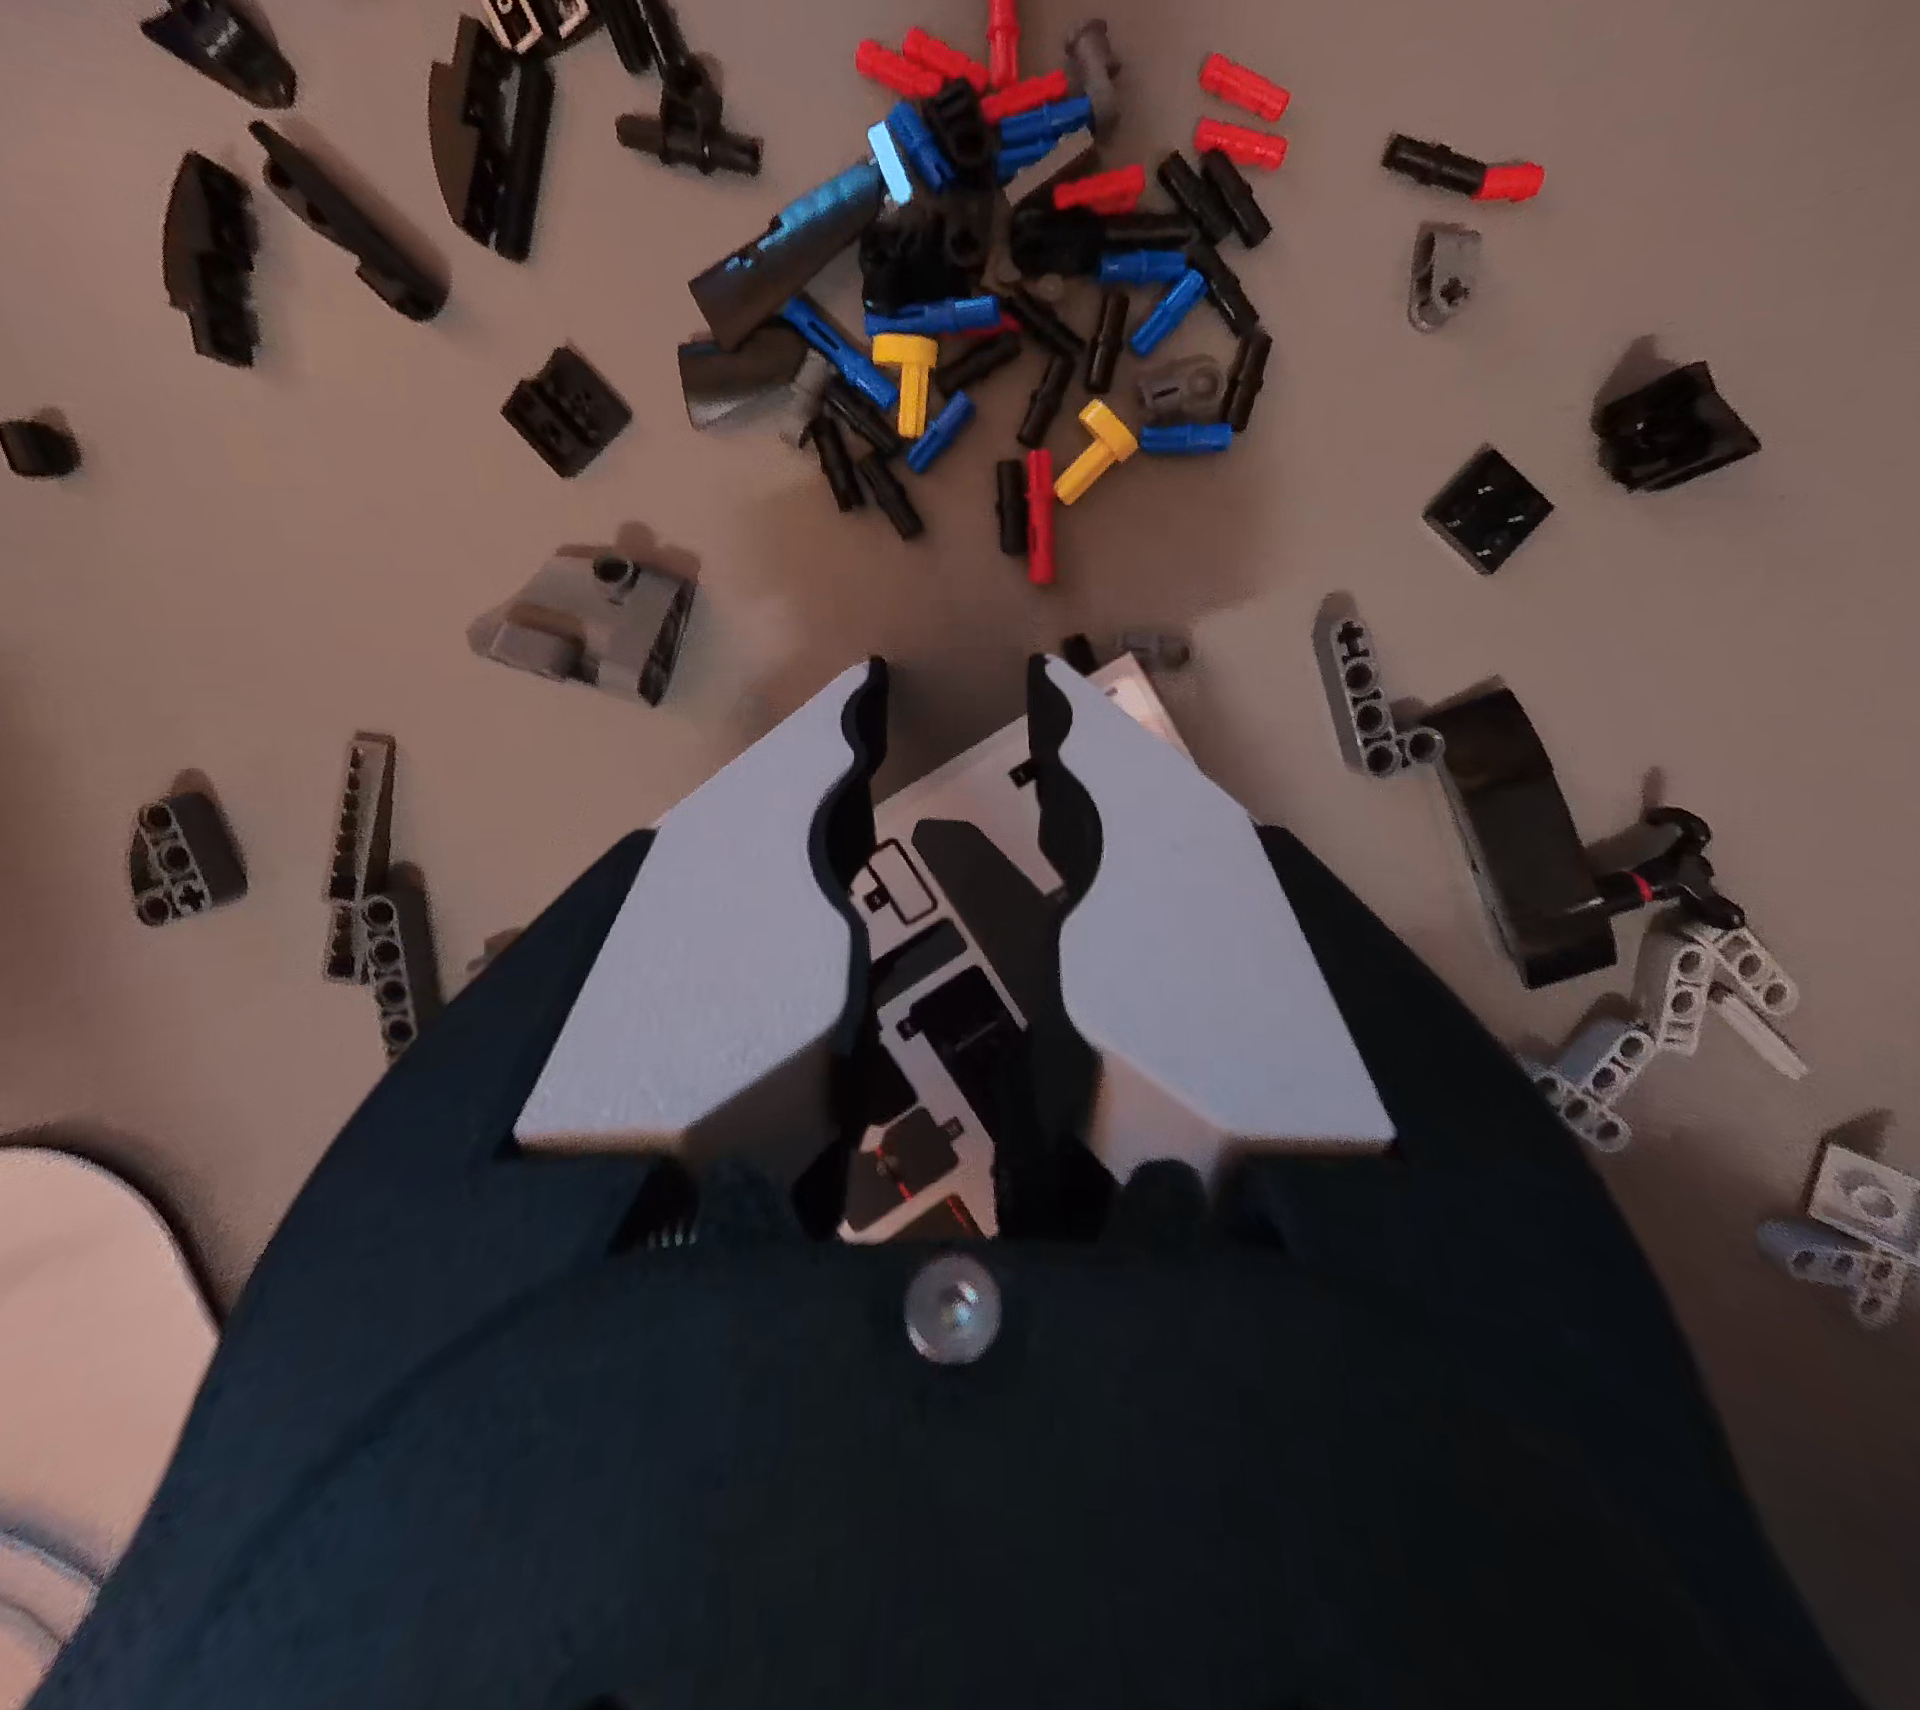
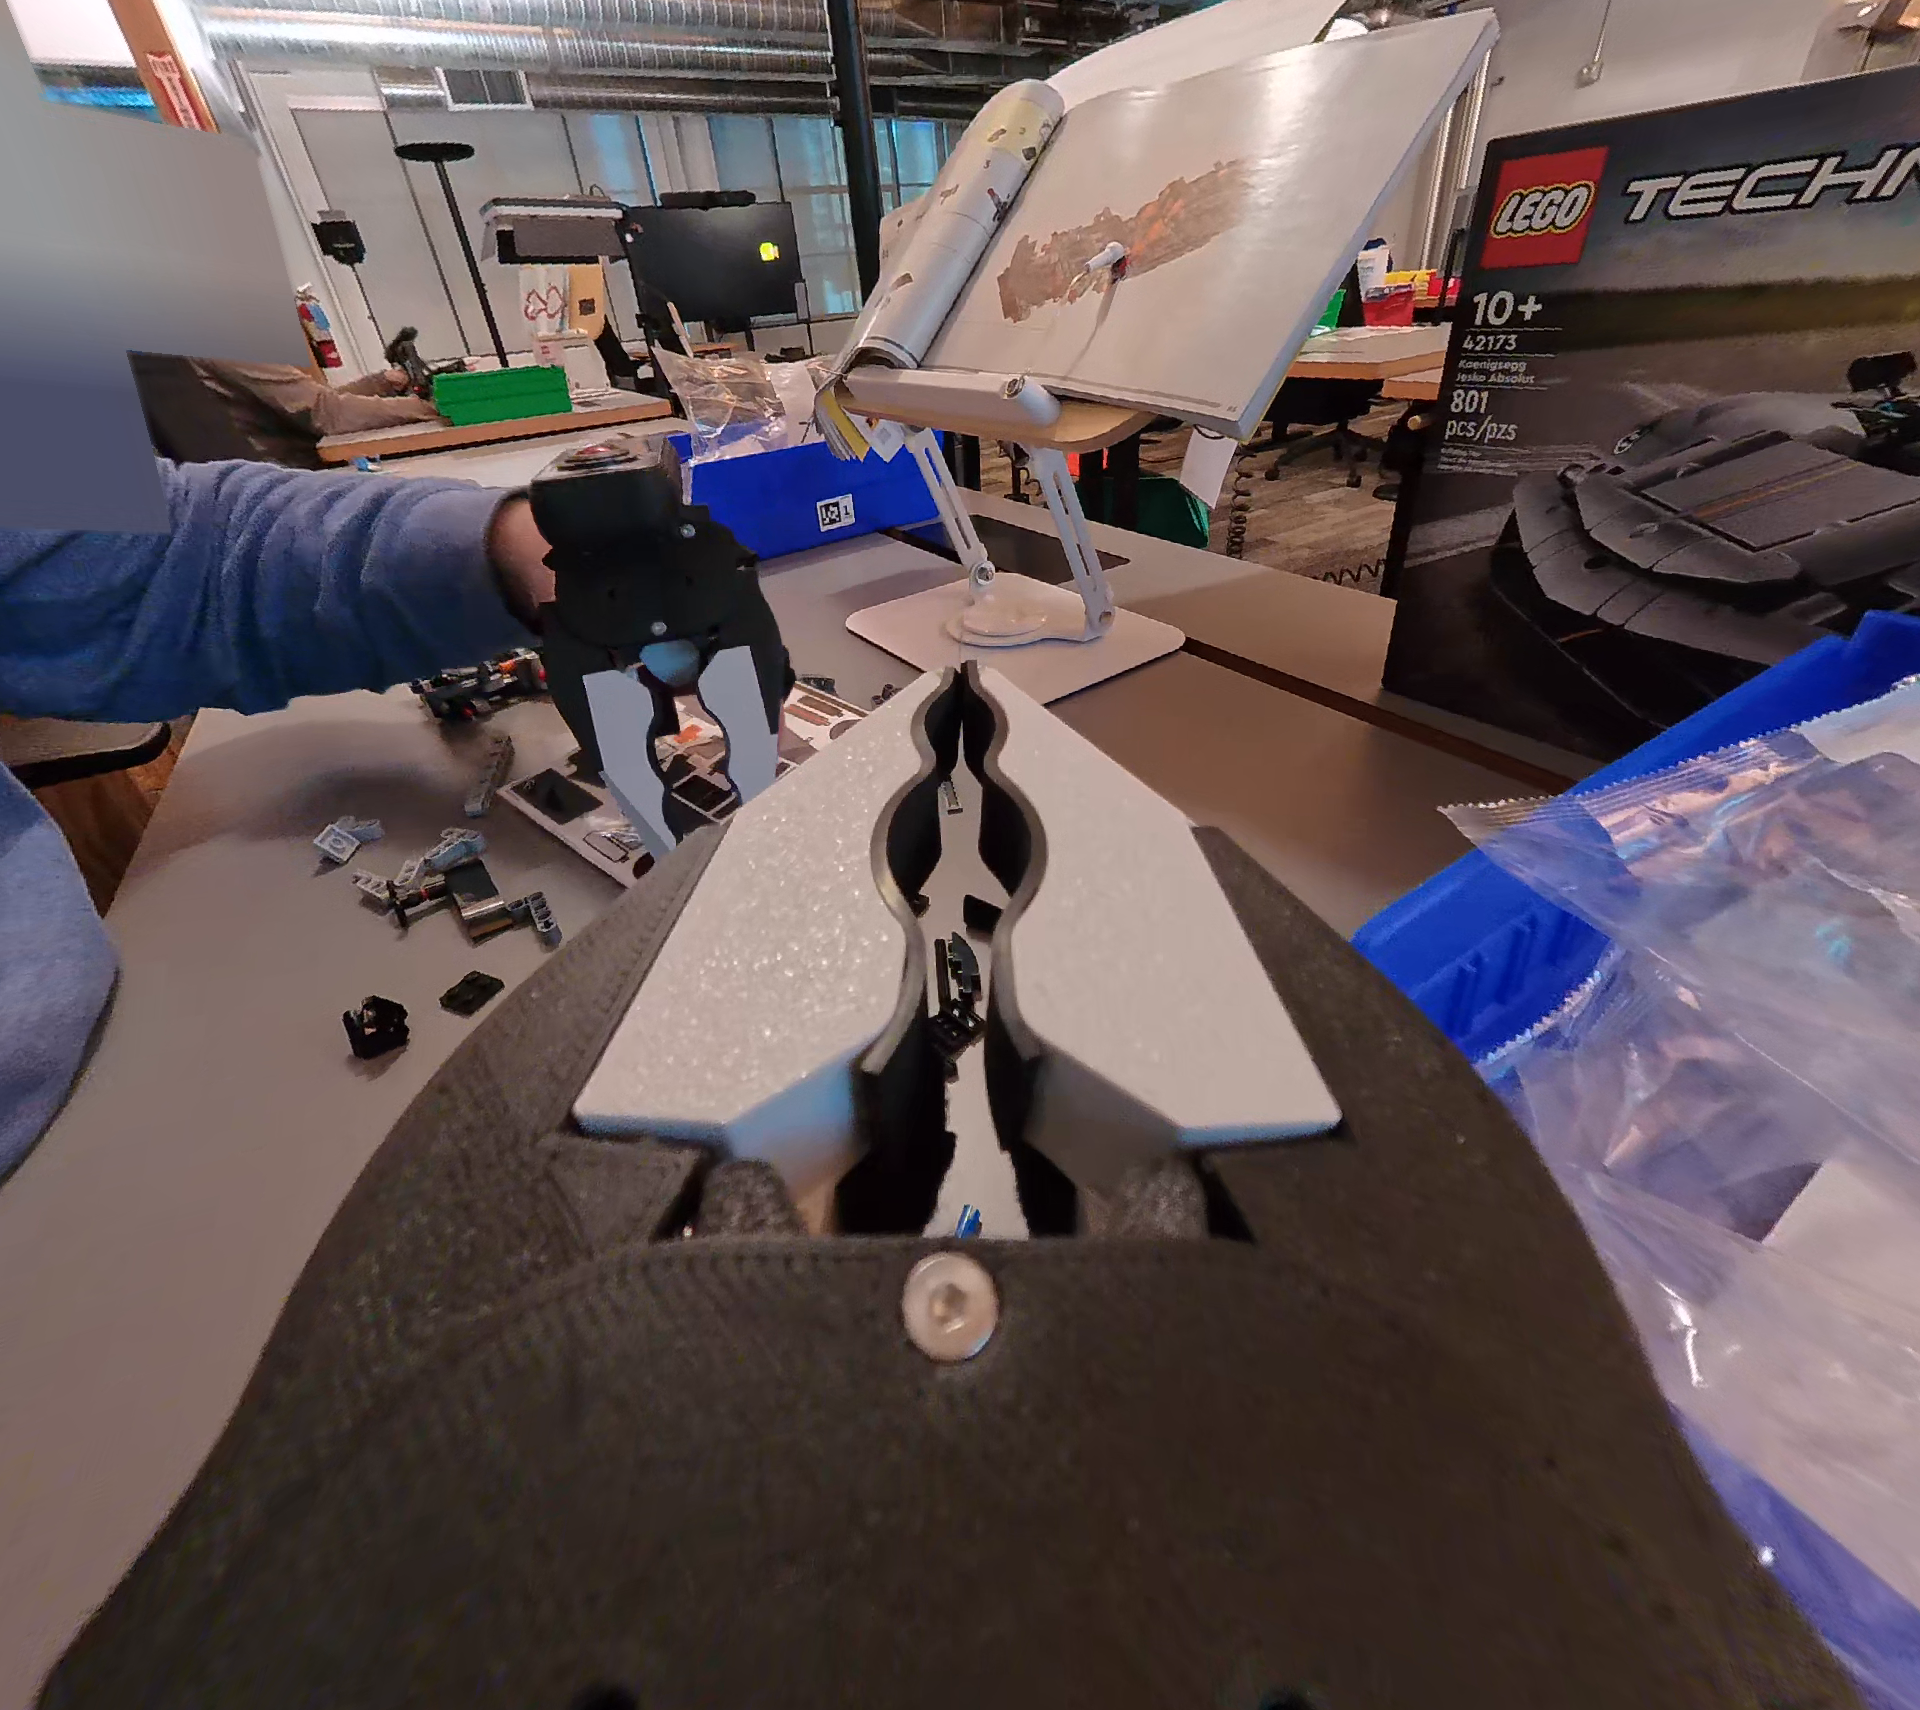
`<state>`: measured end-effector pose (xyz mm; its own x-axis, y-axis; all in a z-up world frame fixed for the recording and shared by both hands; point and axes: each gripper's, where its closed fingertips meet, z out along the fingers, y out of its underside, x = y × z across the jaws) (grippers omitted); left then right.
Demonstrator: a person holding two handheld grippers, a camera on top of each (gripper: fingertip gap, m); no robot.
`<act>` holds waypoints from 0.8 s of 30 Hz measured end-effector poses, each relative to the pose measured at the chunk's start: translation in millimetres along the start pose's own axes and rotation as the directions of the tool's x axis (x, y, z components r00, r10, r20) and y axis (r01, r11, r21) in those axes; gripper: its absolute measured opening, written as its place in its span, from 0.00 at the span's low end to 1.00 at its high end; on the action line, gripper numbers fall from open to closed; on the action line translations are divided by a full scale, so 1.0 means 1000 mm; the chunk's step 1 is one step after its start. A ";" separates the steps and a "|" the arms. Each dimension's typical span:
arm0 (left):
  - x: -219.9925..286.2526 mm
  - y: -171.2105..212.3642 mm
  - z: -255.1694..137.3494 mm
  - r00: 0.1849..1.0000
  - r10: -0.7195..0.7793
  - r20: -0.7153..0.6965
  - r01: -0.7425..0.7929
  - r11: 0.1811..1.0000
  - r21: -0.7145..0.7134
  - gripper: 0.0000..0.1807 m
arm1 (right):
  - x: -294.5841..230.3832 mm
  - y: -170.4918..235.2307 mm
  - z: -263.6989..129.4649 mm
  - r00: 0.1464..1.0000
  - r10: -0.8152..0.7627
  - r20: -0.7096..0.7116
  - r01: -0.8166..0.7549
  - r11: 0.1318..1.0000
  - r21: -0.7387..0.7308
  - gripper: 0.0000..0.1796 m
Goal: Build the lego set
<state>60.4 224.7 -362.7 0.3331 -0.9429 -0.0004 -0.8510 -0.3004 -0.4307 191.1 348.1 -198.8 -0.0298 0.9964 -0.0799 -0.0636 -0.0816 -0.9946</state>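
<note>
My left gripper (image 1: 958, 673) is open and empty, pointing down over a sticker sheet (image 1: 935, 922) that shows between its fingers. Just beyond its tips lies a pile of small pins (image 1: 1039, 258) in red, blue, black and yellow. Black curved panels (image 1: 488, 143) lie scattered to the left, and a grey block (image 1: 592, 621) sits near the left fingertip. A black and grey sub-assembly (image 1: 1507, 829) lies to the right. My right gripper (image 2: 961, 673) is shut with nothing in it, held above the table. The left gripper (image 2: 701, 813) also shows there, in a blue-sleeved hand.
An open instruction book (image 2: 1143, 237) rests on a white stand (image 2: 1039, 621) at the back of the table. The set's box (image 2: 1662, 413) stands at the right. A blue bin (image 2: 1475, 943) with plastic bags (image 2: 1714, 985) is close on the right. Loose pieces (image 2: 447, 881) lie at the left. Some 25 cm of space lies between my two pairs of fingers. My left tips are roughly 5 cm from the grey block (image 1: 592, 621).
</note>
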 end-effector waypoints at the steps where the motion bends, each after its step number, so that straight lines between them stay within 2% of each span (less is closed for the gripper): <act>1: 0.000 0.002 -0.002 1.000 -0.002 0.005 0.002 1.000 -0.006 0.14 | 0.000 0.000 0.000 1.000 0.000 0.001 0.000 1.000 -0.001 0.00; 5: 0.000 0.000 -0.009 0.999 -0.006 0.034 0.006 1.000 0.013 0.13 | -0.001 -0.001 0.000 1.000 -0.004 0.003 0.004 1.000 0.000 0.00; 9: 0.000 -0.020 -0.013 0.994 0.056 0.089 -0.059 0.997 0.040 0.13 | -0.001 -0.001 0.000 1.000 -0.006 0.004 0.006 1.000 0.002 0.00; 16: 0.003 -0.059 0.009 0.982 0.168 0.090 -0.175 0.982 0.075 0.10 | -0.003 -0.003 -0.001 1.000 -0.009 0.008 0.009 1.000 0.010 0.00; 24: -0.010 -0.072 0.026 0.982 0.162 0.102 -0.170 0.983 0.074 0.06 | -0.006 -0.008 -0.003 1.000 -0.018 0.016 0.018 1.000 0.025 0.00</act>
<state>128.7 259.8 -355.3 0.2306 -0.9594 -0.1621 -0.8627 -0.1245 -0.4902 194.3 342.7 -190.1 -0.0450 0.9971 -0.0607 -0.0890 -0.0645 -0.9939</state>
